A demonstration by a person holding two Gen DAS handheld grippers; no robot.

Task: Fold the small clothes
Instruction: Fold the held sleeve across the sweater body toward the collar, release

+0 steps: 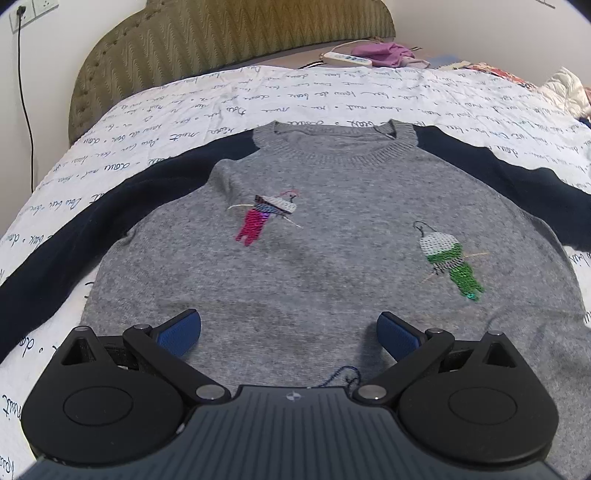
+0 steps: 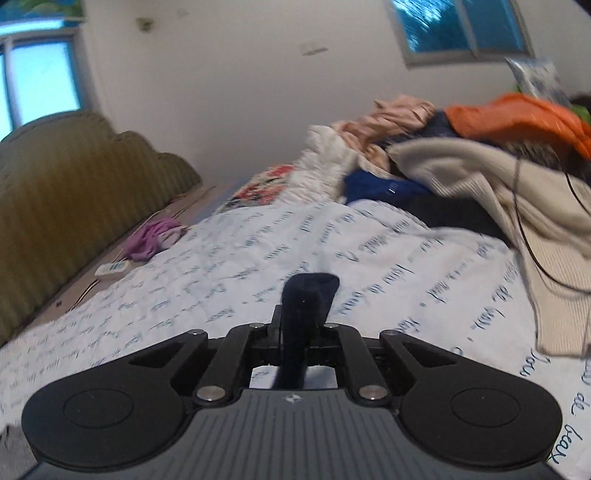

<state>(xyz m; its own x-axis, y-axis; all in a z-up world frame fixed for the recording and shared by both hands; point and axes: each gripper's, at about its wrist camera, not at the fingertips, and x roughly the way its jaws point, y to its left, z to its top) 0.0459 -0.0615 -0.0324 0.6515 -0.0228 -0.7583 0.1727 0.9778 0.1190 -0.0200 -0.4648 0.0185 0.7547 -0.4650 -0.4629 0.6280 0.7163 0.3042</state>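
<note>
Grey knit sweater (image 1: 332, 236), navy sleeves, sequin motifs: flat on script-print bed quilt (image 1: 177, 110). L gripper (image 1: 289, 334): ribbed blue fingers spread above hem. R gripper (image 2: 297, 332): fingers pinching navy sleeve end (image 2: 308, 295).

Ahead of me, an olive padded headboard (image 1: 207, 40) stands against a white wall (image 2: 236, 85). Two windows (image 2: 458, 26) glow blue (daylight). A script-printed bedspread (image 1: 332, 88) covers the bed.
</note>
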